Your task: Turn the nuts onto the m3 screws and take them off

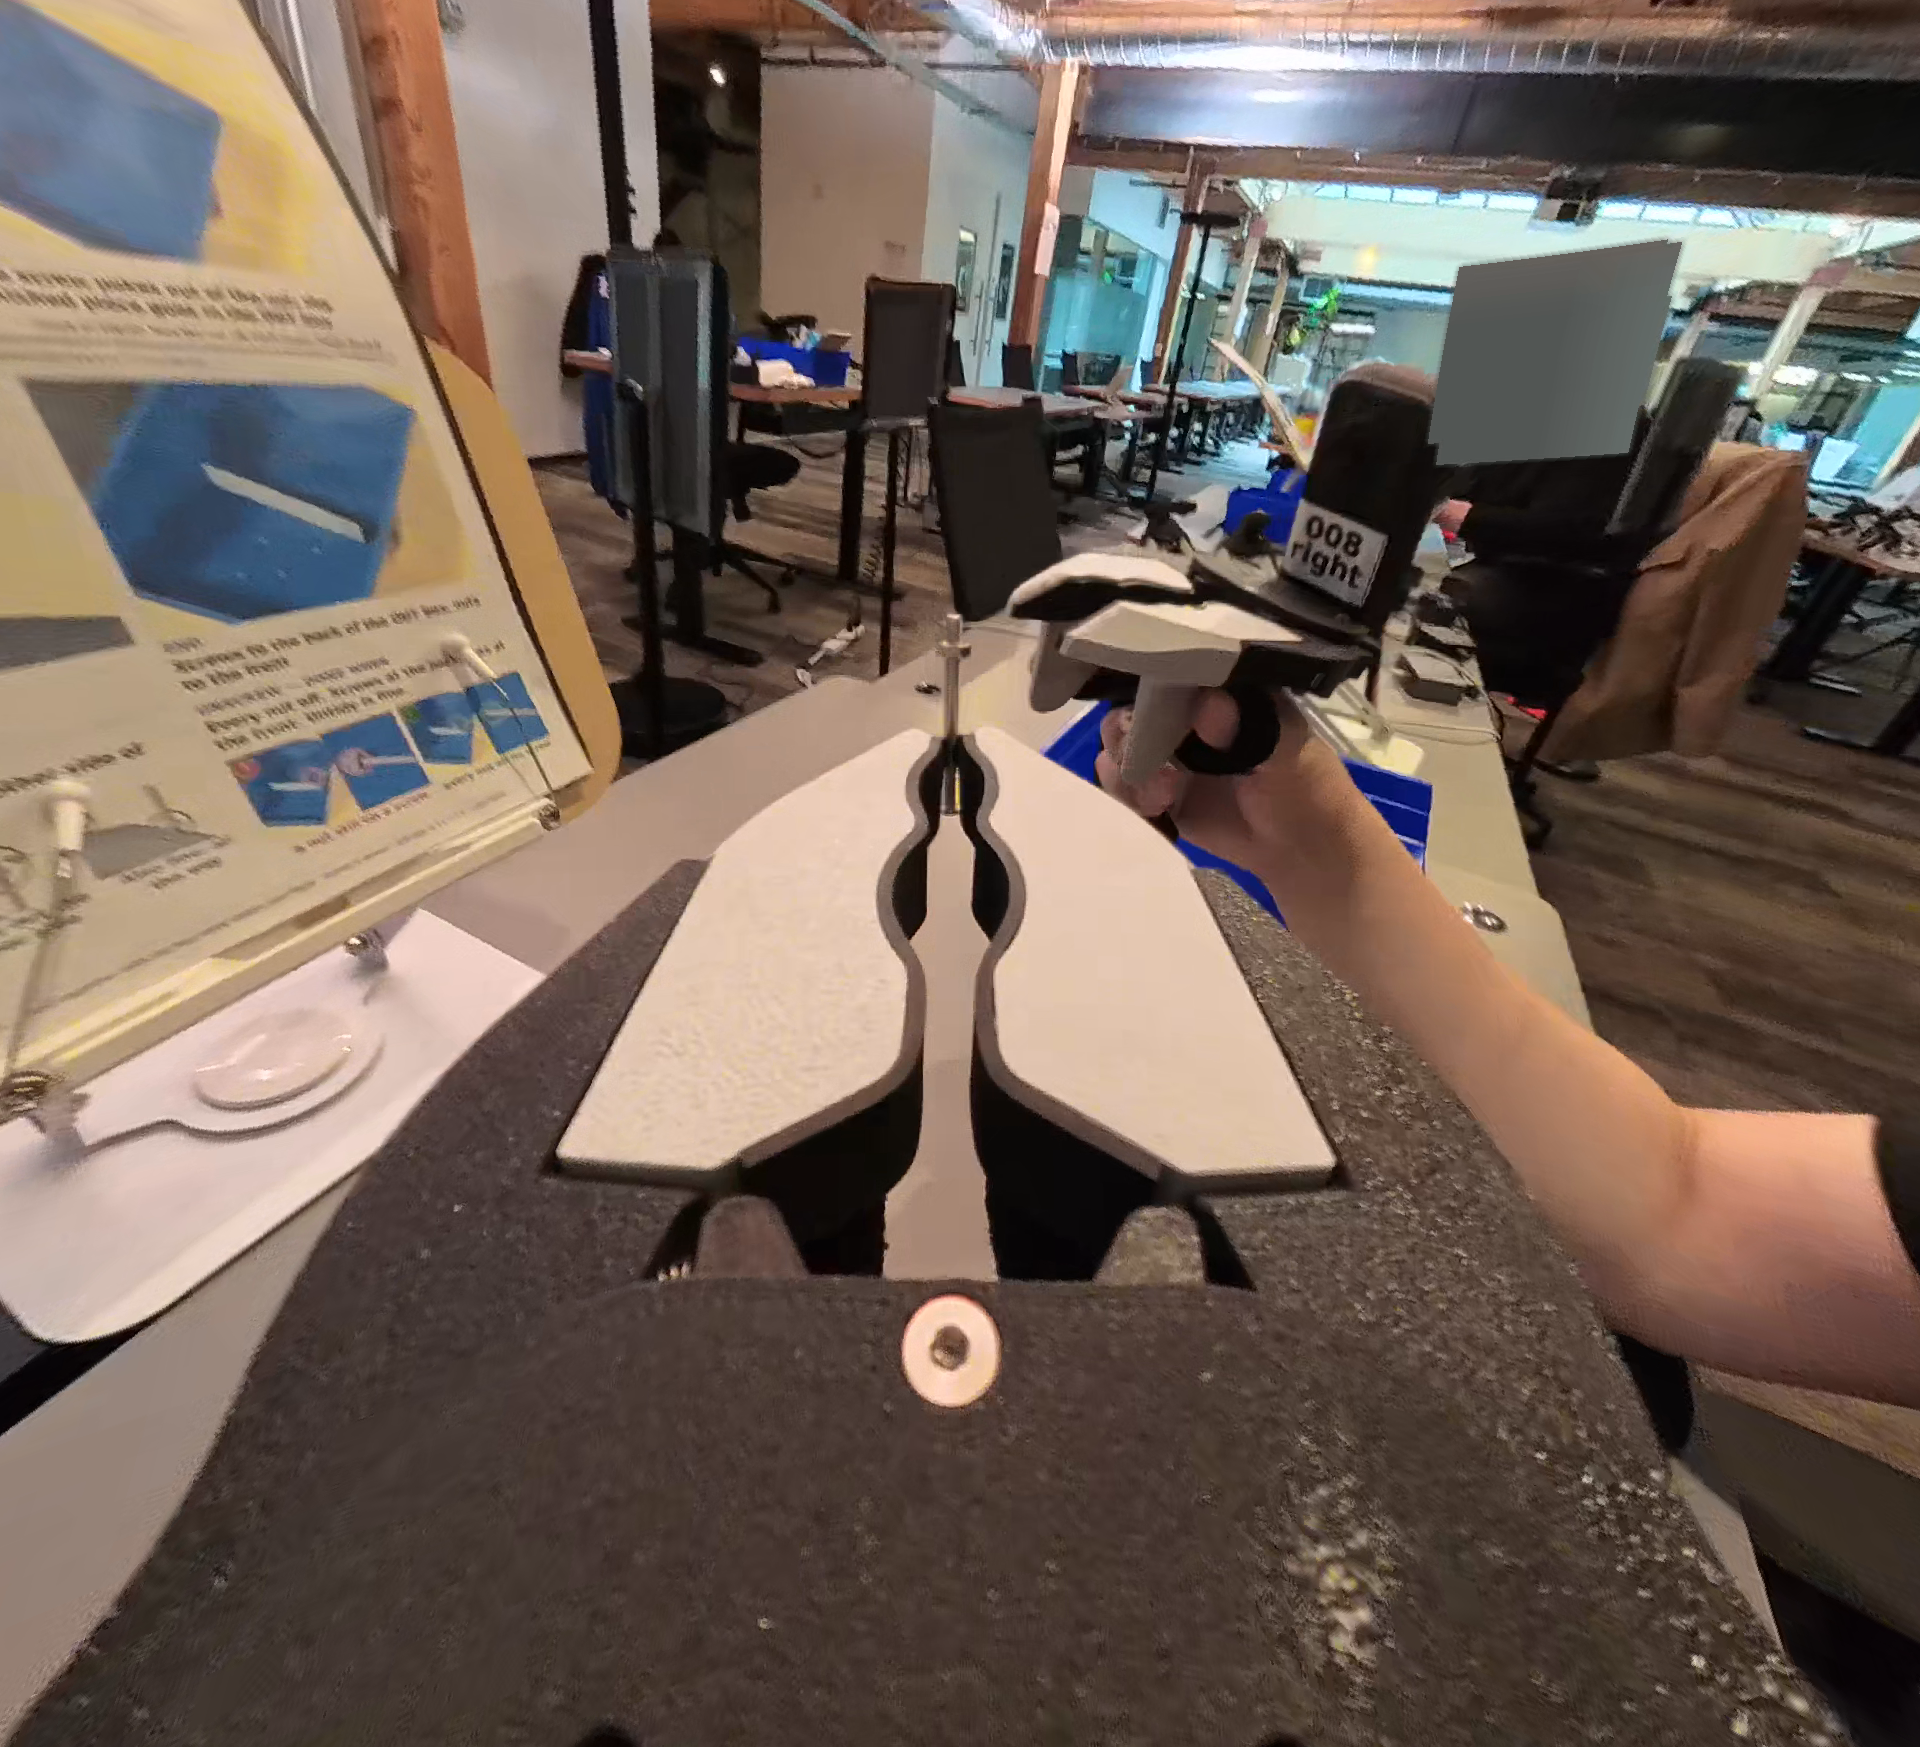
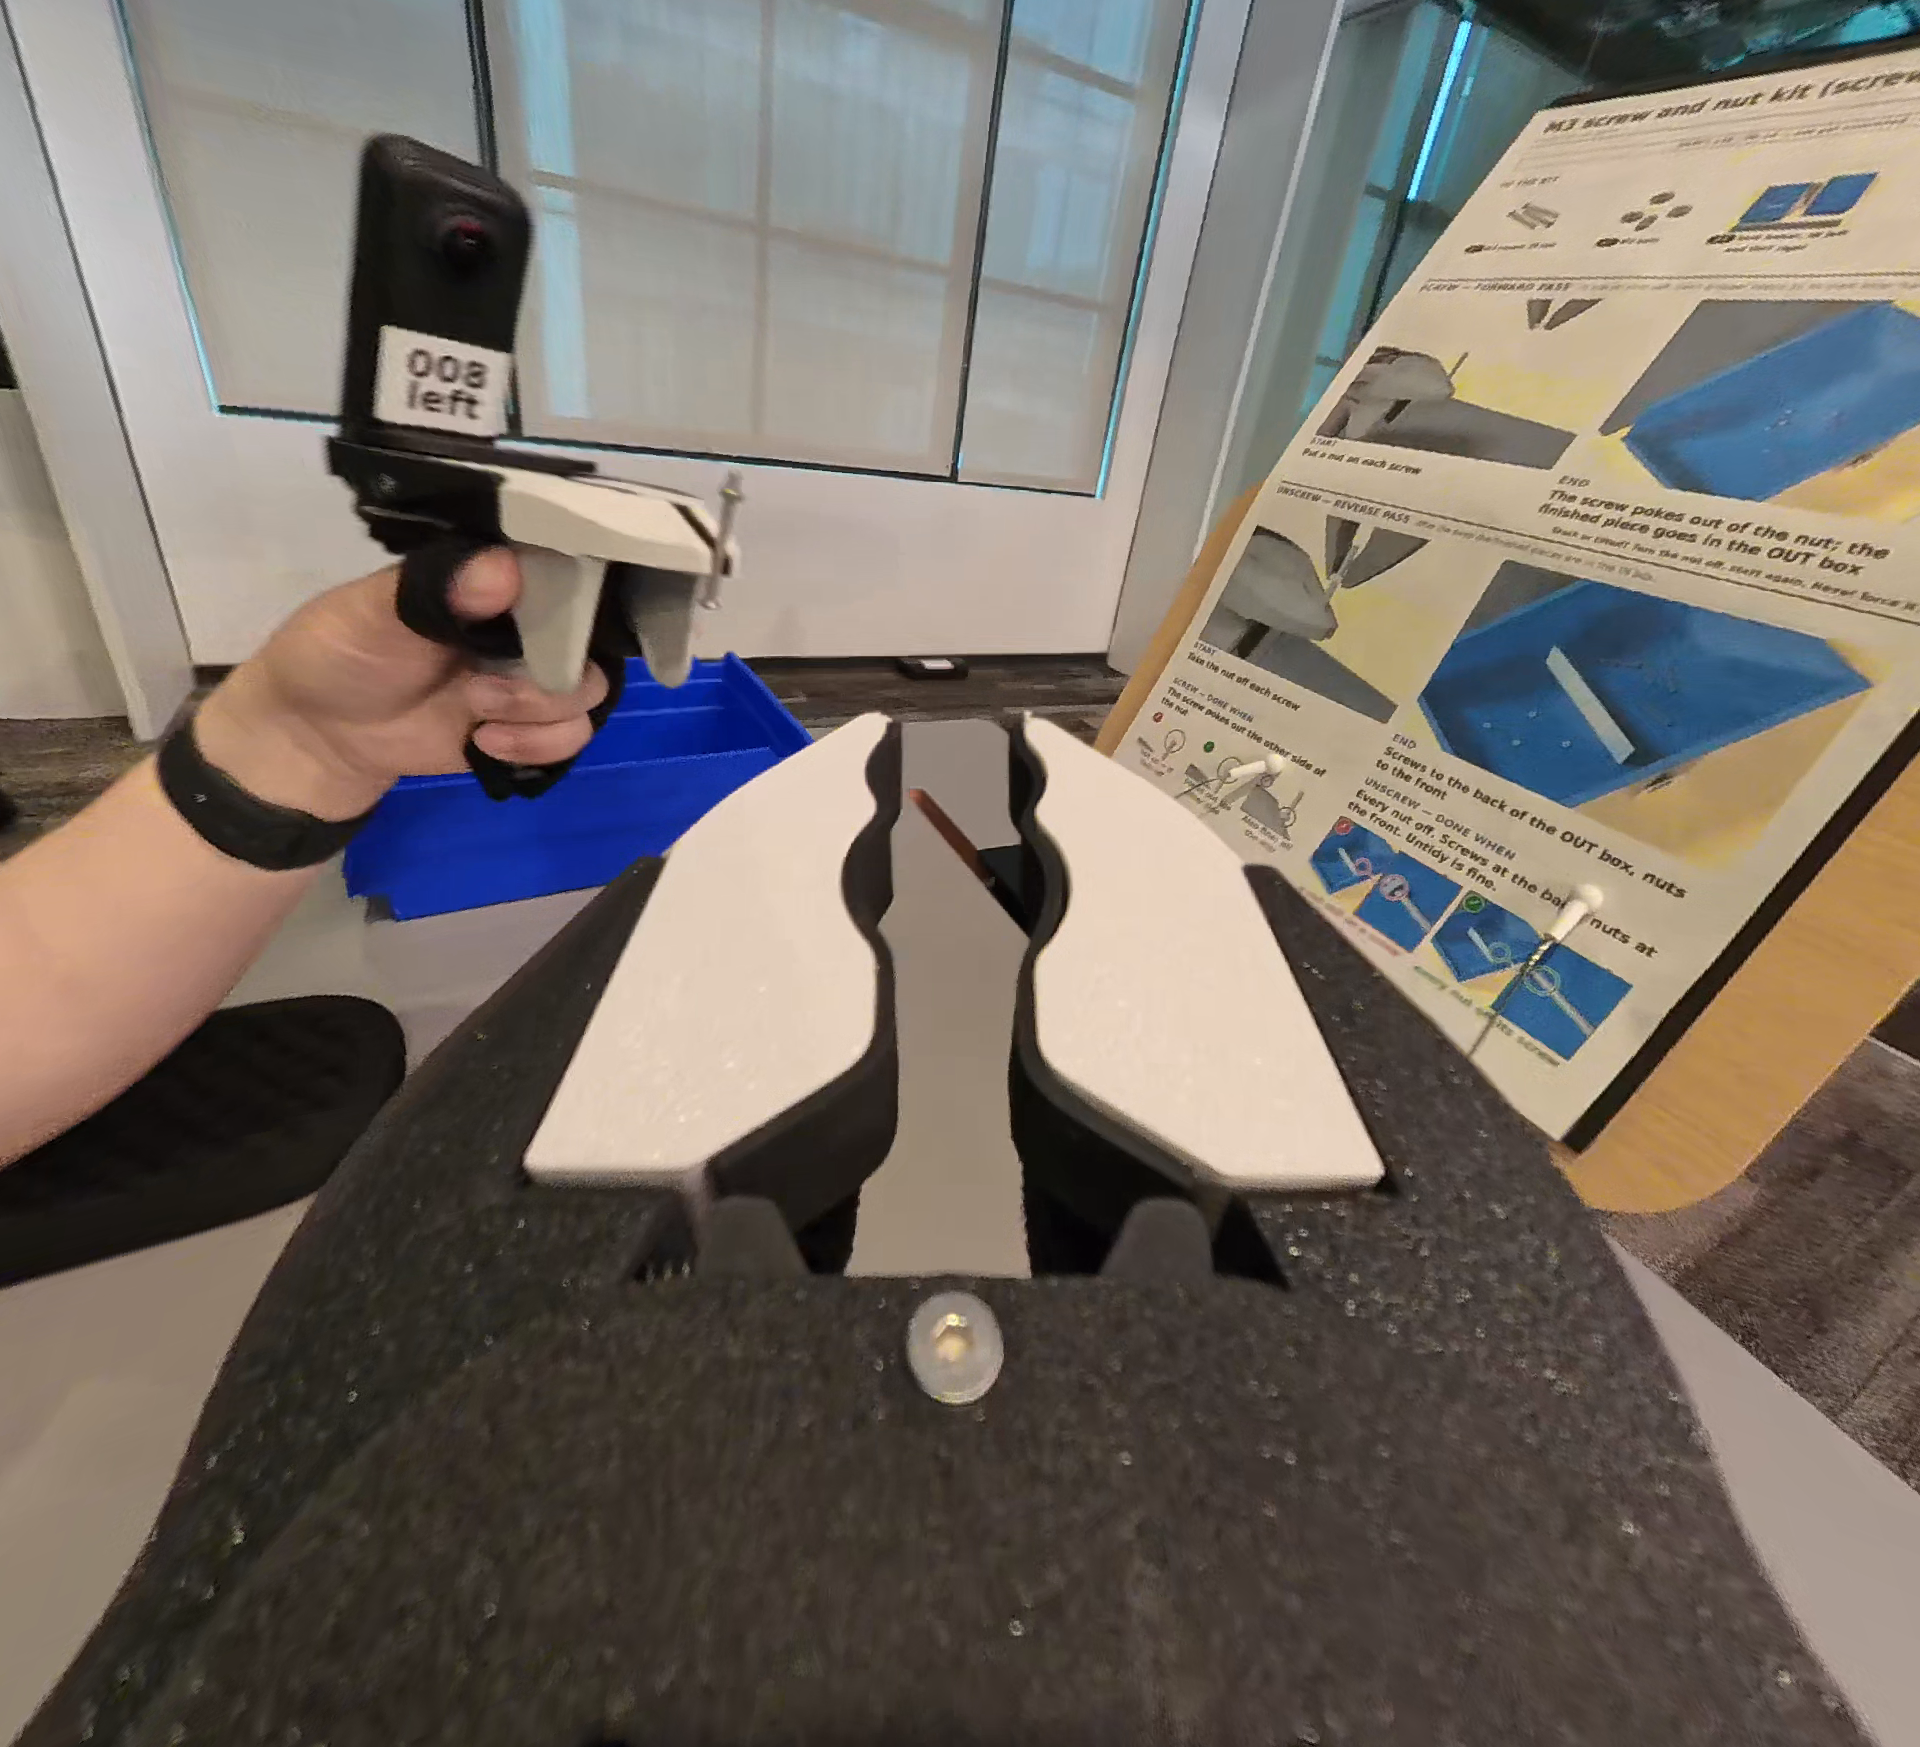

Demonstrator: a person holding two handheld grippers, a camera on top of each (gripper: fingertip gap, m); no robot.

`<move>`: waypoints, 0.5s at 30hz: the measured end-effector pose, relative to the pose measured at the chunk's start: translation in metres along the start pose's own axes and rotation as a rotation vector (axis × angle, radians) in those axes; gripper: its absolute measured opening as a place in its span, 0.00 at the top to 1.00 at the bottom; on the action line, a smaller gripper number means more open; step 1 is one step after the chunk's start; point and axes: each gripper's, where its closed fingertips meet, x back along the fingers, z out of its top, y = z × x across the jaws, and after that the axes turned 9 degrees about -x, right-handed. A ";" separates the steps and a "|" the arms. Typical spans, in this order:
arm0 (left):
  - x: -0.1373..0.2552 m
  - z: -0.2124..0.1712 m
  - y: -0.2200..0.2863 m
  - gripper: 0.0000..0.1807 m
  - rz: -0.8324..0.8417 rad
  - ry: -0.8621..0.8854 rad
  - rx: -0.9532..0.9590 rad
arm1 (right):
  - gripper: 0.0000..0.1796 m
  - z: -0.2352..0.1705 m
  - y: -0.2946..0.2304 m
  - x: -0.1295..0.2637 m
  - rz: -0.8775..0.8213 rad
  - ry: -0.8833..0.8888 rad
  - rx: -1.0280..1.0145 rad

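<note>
My left gripper (image 1: 951, 747) is shut on a thin metal screw (image 1: 950, 695) that stands upright between the fingertips. A small nut (image 1: 953, 651) sits on the screw near its top end. The right wrist view shows the same left gripper (image 2: 715, 546), held in a hand, with the screw (image 2: 722, 554) and the nut (image 2: 731, 500) upright at its tip. My right gripper (image 2: 956, 733) is open and empty, its jaws well apart. In the left wrist view the right gripper (image 1: 1039, 622) hovers just right of the screw's top, apart from it.
A blue bin (image 2: 623, 788) stands on the grey table (image 1: 769, 783) below the grippers; it also shows in the left wrist view (image 1: 1387, 798). An instruction board on a wooden stand (image 2: 1579, 658) leans close by, on the left in the left wrist view (image 1: 229, 471). Desks and chairs stand behind. The gap from one gripper's tips to the other's is roughly 11 centimetres.
</note>
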 end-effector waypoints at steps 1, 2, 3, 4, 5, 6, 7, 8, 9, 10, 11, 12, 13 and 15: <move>-0.004 -0.004 0.001 0.99 -0.021 -0.003 0.004 | 0.90 -0.003 0.000 0.000 0.010 -0.005 0.005; -0.006 -0.007 0.002 0.99 -0.040 0.006 0.004 | 0.90 -0.006 0.002 -0.001 0.013 -0.011 0.003; -0.007 -0.009 0.003 0.99 -0.051 0.018 0.004 | 0.90 -0.009 0.004 -0.002 0.017 -0.020 -0.009; -0.008 -0.012 0.001 0.99 -0.052 0.028 0.010 | 0.90 -0.012 0.005 -0.003 0.029 -0.027 -0.020; -0.009 -0.013 -0.001 0.99 -0.060 0.034 0.021 | 0.90 -0.014 0.005 -0.004 0.040 -0.027 -0.029; -0.010 -0.015 -0.001 0.99 -0.082 0.039 0.033 | 0.89 -0.015 0.006 -0.005 0.045 -0.026 -0.037; -0.011 -0.017 -0.001 0.99 -0.102 0.043 0.044 | 0.89 -0.017 0.007 -0.006 0.047 -0.031 -0.042; -0.012 -0.019 -0.002 0.99 -0.113 0.043 0.050 | 0.89 -0.020 0.008 -0.007 0.046 -0.038 -0.042; -0.013 -0.021 -0.003 0.99 -0.117 0.040 0.051 | 0.89 -0.021 0.009 -0.008 0.040 -0.044 -0.038; -0.013 -0.023 -0.003 0.99 -0.123 0.039 0.049 | 0.89 -0.023 0.010 -0.008 0.038 -0.047 -0.033; -0.013 -0.024 -0.003 0.99 -0.130 0.043 0.046 | 0.89 -0.024 0.009 -0.009 0.039 -0.048 -0.029; -0.012 -0.025 -0.002 0.99 -0.139 0.051 0.041 | 0.90 -0.023 0.008 -0.009 0.041 -0.044 -0.029; -0.011 -0.025 -0.002 0.99 -0.146 0.061 0.035 | 0.89 -0.022 0.007 -0.009 0.045 -0.035 -0.032; -0.010 -0.027 -0.002 0.99 -0.157 0.072 0.040 | 0.89 -0.019 0.002 -0.009 0.062 -0.009 -0.037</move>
